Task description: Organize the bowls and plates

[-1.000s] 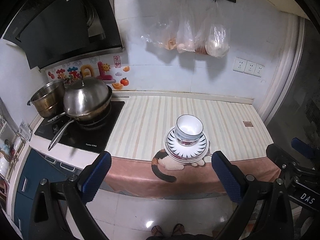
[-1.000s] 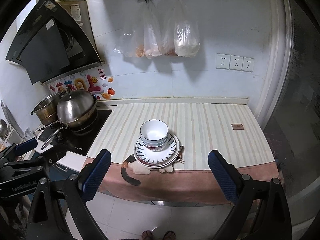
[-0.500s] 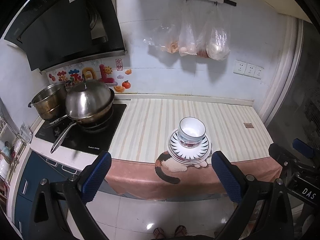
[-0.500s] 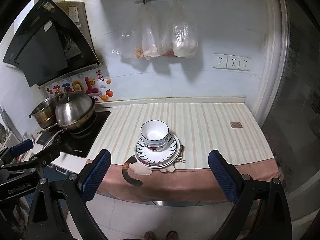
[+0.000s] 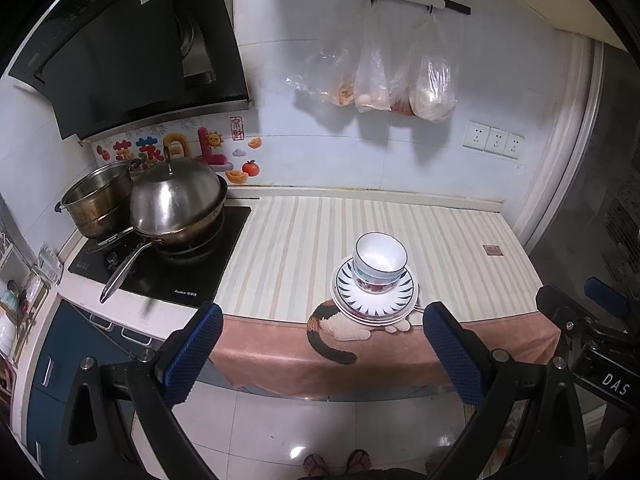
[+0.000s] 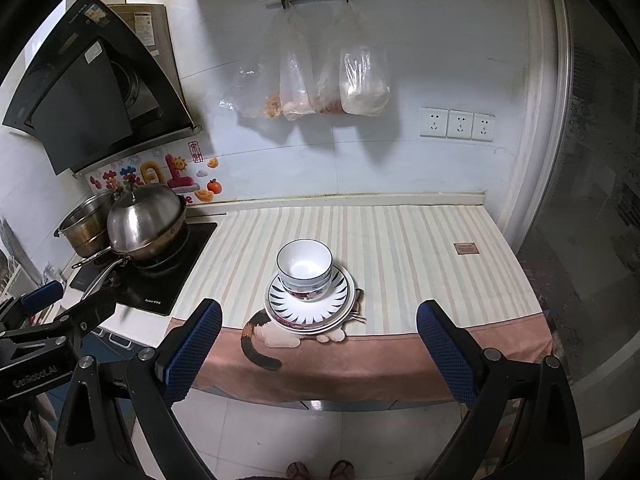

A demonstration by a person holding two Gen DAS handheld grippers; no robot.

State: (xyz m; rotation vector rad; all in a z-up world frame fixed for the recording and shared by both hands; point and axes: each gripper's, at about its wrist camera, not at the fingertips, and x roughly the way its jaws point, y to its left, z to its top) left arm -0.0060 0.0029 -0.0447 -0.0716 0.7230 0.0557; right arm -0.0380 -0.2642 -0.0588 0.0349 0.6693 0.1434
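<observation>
Below you runs a striped counter (image 6: 400, 248), its pink cloth edge hanging toward the tiled floor. Stacked bowls (image 6: 305, 268) sit on stacked plates (image 6: 310, 308) near that front edge, right of the stove (image 6: 160, 280). Your left gripper (image 5: 320, 356) and right gripper (image 6: 318, 354) hang spread, empty. How many plates, you cannot tell.

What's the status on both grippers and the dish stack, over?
Left gripper open, empty; right gripper open, empty, both short of the counter. Bowls stacked on plates at the counter's front edge. Nothing in the way.
</observation>
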